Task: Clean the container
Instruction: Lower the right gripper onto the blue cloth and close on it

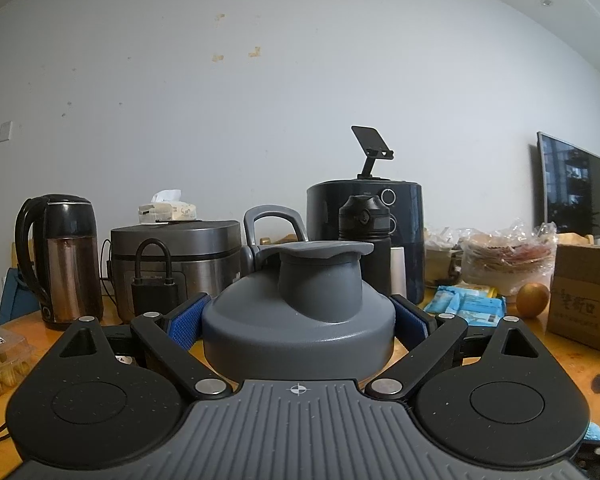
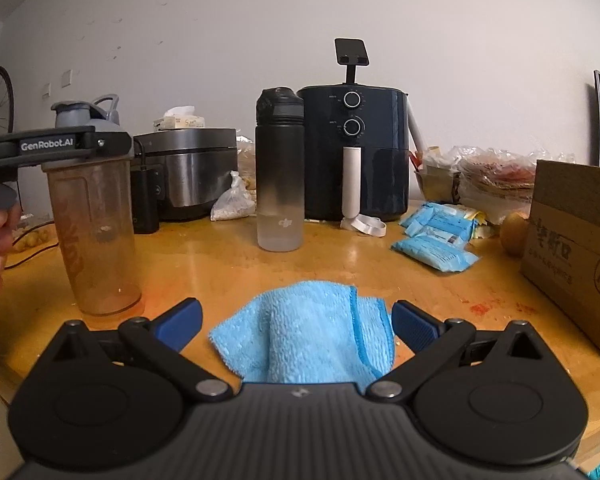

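Grey lid of the grimy shaker bottle clamped between the left gripper's blue pads, bottle upright on the wooden table at about 9 o'clock in the right wrist view. Right gripper spread wide, gripping nothing, blue cloth lying between its fingers at 6 o'clock.

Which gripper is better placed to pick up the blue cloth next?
Right. The right gripper stands open with the blue cloth lying on the table between its fingers. The left gripper is occupied, clamped around the shaker bottle's grey lid.
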Tool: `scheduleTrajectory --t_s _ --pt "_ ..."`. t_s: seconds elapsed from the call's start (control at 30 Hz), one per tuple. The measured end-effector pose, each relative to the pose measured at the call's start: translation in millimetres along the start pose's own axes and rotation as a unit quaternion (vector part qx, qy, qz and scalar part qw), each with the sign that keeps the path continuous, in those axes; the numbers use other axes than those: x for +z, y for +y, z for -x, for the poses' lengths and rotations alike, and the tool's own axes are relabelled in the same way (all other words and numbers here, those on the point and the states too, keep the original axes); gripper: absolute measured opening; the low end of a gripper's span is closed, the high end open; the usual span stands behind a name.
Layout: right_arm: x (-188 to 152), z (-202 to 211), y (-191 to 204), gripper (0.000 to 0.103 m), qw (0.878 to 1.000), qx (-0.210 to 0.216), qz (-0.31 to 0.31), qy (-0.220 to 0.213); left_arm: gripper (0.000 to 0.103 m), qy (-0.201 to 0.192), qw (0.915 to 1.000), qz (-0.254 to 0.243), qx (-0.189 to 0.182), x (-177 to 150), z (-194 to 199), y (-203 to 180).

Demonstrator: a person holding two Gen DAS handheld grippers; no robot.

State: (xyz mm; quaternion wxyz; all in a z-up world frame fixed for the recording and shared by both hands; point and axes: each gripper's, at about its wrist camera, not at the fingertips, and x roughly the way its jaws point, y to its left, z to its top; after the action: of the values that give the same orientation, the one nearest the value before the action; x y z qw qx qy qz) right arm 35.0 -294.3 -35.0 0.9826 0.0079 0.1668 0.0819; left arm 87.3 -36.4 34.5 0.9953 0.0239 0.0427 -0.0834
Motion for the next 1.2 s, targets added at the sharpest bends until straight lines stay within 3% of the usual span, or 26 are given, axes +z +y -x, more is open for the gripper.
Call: scheduleTrajectory --t_s 0.53,1.2 --pt "-1 -28 3 0.103 1.0 0.003 0.01 0.001 0.095 0.002 1.0 0.001 -0.002 1 0 -1" --pt "-11 -31 2 0.103 1.0 0.003 0.011 0.015 0.095 0.004 1.0 0.004 -0.004 2 -1 0"
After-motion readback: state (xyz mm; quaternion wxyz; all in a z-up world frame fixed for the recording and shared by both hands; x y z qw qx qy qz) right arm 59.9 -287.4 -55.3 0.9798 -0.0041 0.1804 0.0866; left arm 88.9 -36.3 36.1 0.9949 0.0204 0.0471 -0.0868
